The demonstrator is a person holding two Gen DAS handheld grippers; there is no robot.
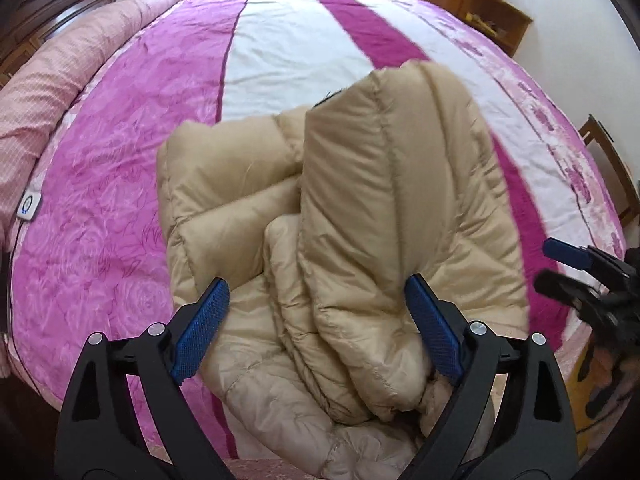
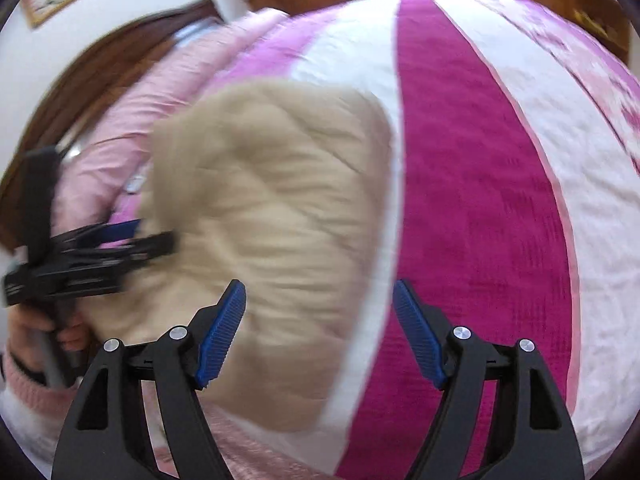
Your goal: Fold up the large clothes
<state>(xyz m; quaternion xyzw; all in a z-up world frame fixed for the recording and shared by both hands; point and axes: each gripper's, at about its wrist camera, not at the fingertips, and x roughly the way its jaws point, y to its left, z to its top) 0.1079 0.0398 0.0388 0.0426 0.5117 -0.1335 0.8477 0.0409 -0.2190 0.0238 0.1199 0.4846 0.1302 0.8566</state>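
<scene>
Left gripper (image 1: 316,324) fills the bottom of the left wrist view, jaws wide apart. Beige jacket (image 1: 340,220) bulges up between the blue pads (image 1: 202,328), but they do not pinch it, so it holds nothing as far as I can see. Jacket is bunched in thick folds on the pink bedspread (image 1: 120,200), near the front edge of the bed. Right gripper (image 1: 584,276) shows at the right edge, beside the jacket, w/ nothing visible between its fingers.

Right wrist view, very blurred: right gripper (image 2: 318,332) also wide open, empty, over the jacket's right edge (image 2: 272,220) and the bedspread (image 2: 480,200). Left gripper (image 2: 100,248) sits at the jacket's far side.

Step, I judge: between folds, approx. midway. Next move needs both grippers to close on an edge, then fold over.
</scene>
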